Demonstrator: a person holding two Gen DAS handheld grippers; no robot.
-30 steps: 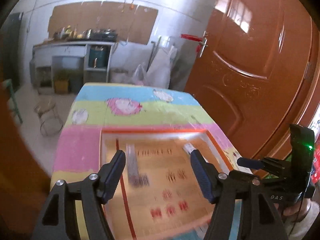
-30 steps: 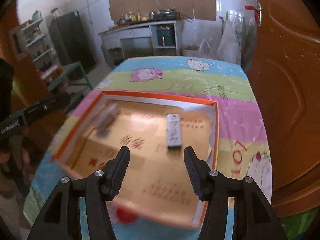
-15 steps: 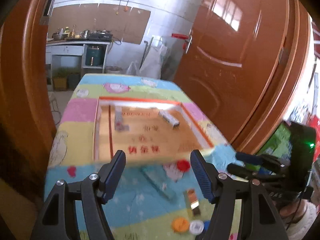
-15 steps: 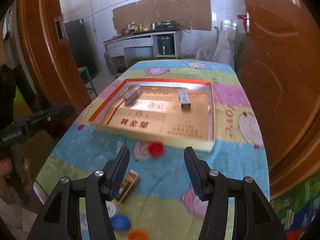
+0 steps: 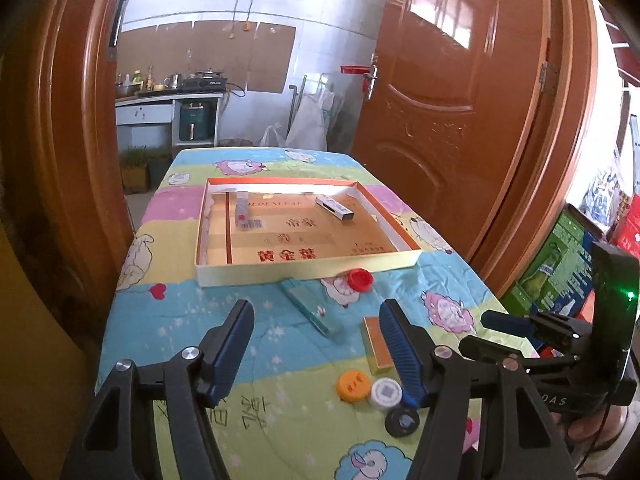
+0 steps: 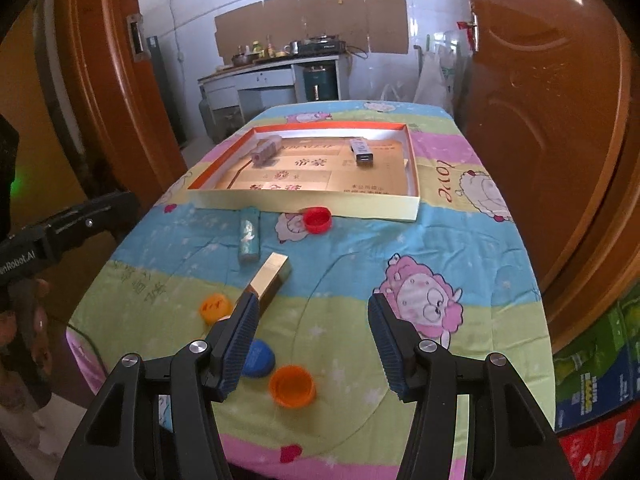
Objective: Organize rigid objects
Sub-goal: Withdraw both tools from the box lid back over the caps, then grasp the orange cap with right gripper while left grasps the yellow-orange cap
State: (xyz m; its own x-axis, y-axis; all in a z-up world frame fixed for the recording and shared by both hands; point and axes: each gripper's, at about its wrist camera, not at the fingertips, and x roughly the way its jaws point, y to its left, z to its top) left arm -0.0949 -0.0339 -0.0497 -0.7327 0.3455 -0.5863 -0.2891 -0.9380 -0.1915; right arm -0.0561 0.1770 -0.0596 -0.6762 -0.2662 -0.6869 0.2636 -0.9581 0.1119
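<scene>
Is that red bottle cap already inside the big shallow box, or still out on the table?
Out. The red cap lies on the cloth just in front of the box's near wall.

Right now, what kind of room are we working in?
Probably a home, at a doorway into a kitchen: a stove and bottles on a counter, wooden doors, and a cartoon-print cloth on the table.

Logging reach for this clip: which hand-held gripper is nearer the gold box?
Right. The right hand-held gripper has its left fingertip beside the gold box; the left hand-held gripper views it at its right finger.
</scene>
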